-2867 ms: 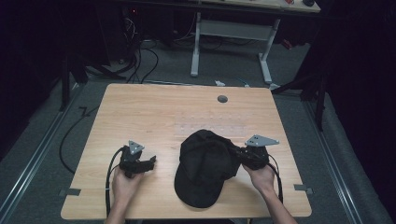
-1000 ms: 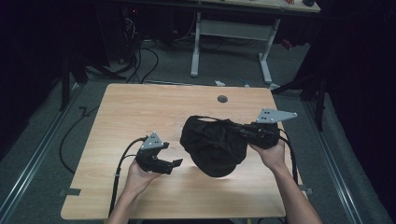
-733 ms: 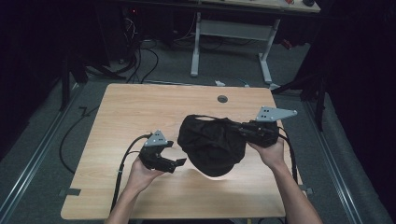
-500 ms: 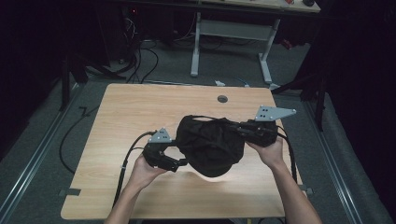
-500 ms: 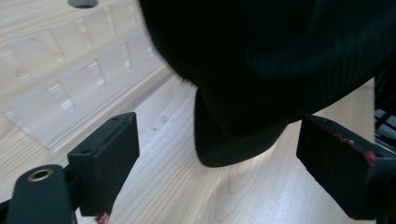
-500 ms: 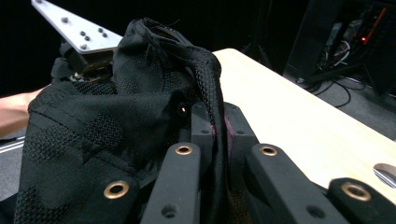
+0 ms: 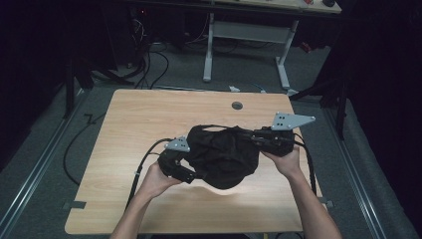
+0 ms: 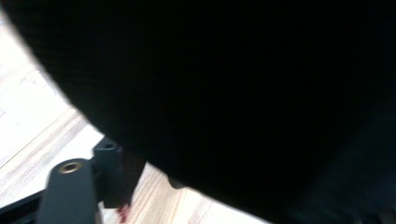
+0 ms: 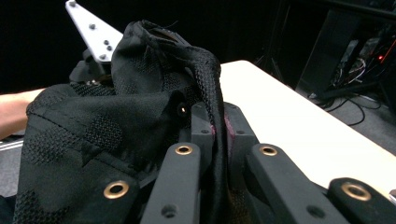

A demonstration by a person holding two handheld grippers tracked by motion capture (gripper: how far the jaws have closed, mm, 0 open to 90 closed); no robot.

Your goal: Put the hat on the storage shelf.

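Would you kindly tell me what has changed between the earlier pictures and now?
The right tool lifted the black cap by its edge and keeps it clamped. The left tool moved in to the cap's left side, jaws just closing there. The table is unchanged.

High view overhead, far; gripper views close; all share cap (image 7: 224, 157).

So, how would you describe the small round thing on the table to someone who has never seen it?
Look at the light wooden table. Near the middle of its far edge, beyond the black cap, sits a small dark round hole. It alone lies flat, flush with the wood.
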